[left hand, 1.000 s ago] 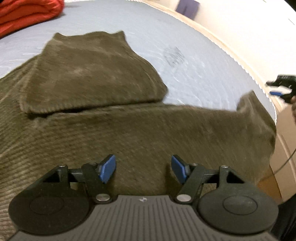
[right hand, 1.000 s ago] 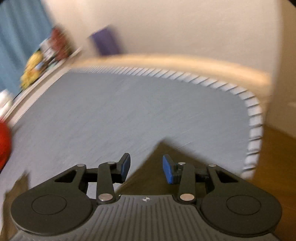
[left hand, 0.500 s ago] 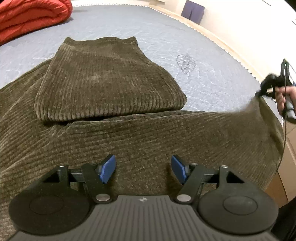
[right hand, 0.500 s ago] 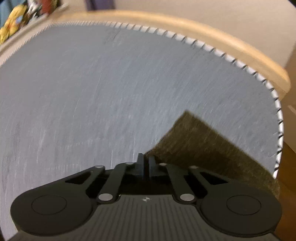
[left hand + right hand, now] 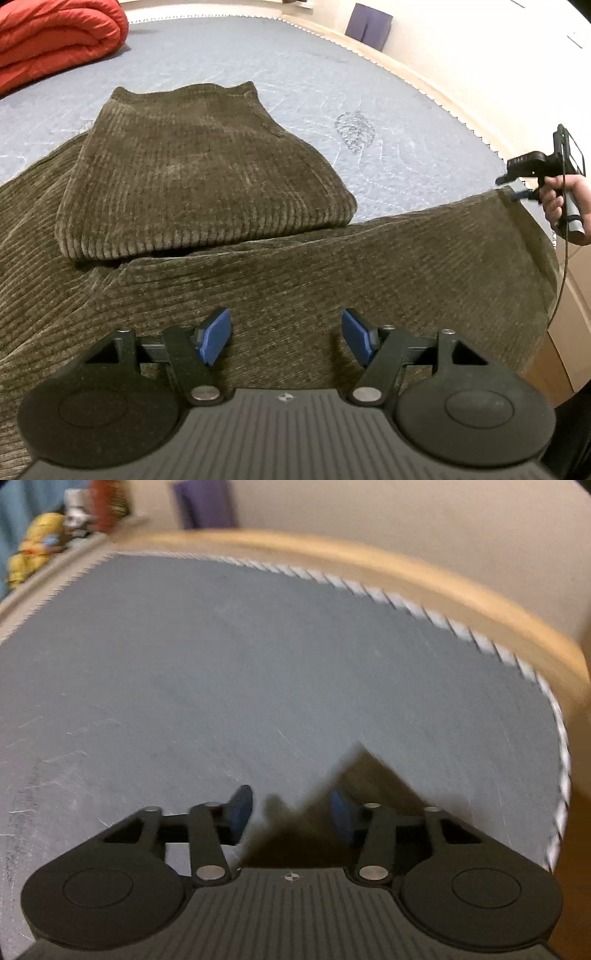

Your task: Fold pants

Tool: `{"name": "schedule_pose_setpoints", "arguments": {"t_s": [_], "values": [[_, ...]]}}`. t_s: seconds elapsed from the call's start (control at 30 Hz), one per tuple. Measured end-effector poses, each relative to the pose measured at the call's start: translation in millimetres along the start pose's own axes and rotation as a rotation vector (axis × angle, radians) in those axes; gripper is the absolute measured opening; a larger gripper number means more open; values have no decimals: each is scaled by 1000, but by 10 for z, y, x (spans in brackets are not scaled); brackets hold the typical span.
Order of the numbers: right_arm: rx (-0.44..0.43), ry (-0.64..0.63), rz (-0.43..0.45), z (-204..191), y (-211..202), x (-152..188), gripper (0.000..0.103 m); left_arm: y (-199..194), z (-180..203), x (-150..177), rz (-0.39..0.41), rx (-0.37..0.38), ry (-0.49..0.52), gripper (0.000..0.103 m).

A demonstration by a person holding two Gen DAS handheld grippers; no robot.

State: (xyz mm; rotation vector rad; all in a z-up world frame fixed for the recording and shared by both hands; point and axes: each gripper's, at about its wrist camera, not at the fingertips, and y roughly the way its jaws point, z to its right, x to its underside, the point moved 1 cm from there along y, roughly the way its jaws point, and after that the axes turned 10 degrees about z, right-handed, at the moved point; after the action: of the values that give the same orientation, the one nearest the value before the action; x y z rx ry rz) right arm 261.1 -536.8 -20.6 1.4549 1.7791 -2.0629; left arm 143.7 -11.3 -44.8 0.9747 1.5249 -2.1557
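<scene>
One red quilt [image 5: 55,37] bundled far left, clear of the work. One pair of pants [image 5: 295,266] across the grey mattress [image 5: 369,92]; left leg already doubled back. Left gripper [image 5: 286,338] hovers spread, pinching nothing. Right gripper [image 5: 291,812], jaws just opening, corner of cloth loose between them, likely releasing to reset.

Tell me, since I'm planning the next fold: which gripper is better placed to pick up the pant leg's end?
Right. The right gripper, whose jaws have just been opening, has the leg's end corner between its pads. The left gripper hangs open over the corduroy pants' middle.
</scene>
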Motion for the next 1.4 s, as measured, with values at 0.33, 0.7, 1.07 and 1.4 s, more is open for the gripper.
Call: {"name": "schedule_pose_setpoints", "arguments": {"t_s": [0.33, 0.7, 1.07, 1.4], "values": [[126, -42, 13, -235, 117, 146, 27, 84, 165, 28, -13, 7, 42, 72], [159, -30, 317, -365, -53, -194, 4, 144, 239, 67, -1, 19, 94, 72], [136, -101, 234, -129, 66, -205, 64, -63, 125, 39, 50, -24, 96, 72], [118, 80, 120, 1225, -305, -3, 66, -379, 22, -46, 111, -78, 83, 72]]}}
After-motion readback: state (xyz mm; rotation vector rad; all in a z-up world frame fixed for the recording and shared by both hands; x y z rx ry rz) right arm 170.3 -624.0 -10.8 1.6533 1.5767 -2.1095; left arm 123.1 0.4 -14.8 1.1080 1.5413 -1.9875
